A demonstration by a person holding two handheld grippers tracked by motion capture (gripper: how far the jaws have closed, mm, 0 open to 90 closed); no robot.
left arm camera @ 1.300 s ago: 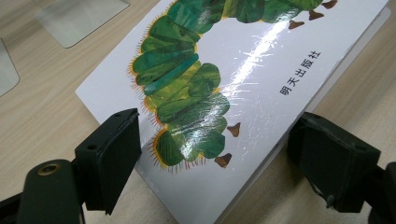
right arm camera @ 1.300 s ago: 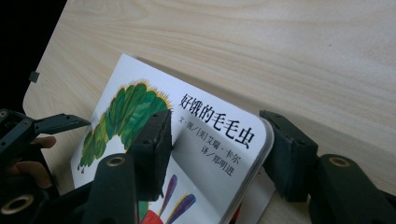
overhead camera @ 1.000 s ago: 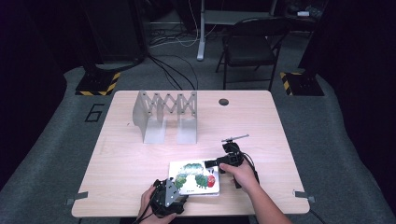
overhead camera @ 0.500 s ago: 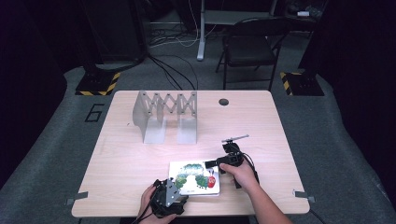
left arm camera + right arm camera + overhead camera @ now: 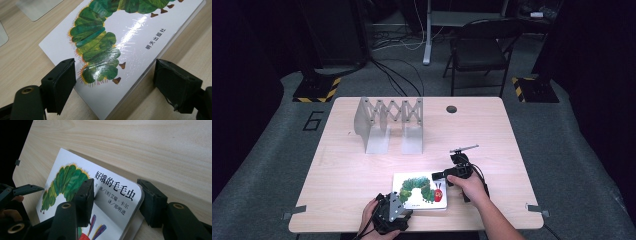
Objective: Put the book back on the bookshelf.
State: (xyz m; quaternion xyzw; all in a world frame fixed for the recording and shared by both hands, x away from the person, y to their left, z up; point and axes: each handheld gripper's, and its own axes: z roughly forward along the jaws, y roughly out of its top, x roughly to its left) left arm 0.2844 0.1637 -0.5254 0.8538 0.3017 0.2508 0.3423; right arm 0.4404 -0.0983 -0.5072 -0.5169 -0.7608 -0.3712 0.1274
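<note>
"好饿的毛毛虫" on book [image 5: 113, 195]; floor [image 5: 272, 145] "6".

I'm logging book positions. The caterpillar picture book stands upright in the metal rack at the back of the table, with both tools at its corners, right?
Not quite. The high view shows the book lying flat on the table's near edge, apart from the rack. The left tool and right tool are at its corners.

Dark room with grey carpet floor [image 5: 562, 150]; light wooden table [image 5: 492, 135] in the middle, black folding chair [image 5: 479, 47] beyond, cables [image 5: 397, 45] far left.
</note>
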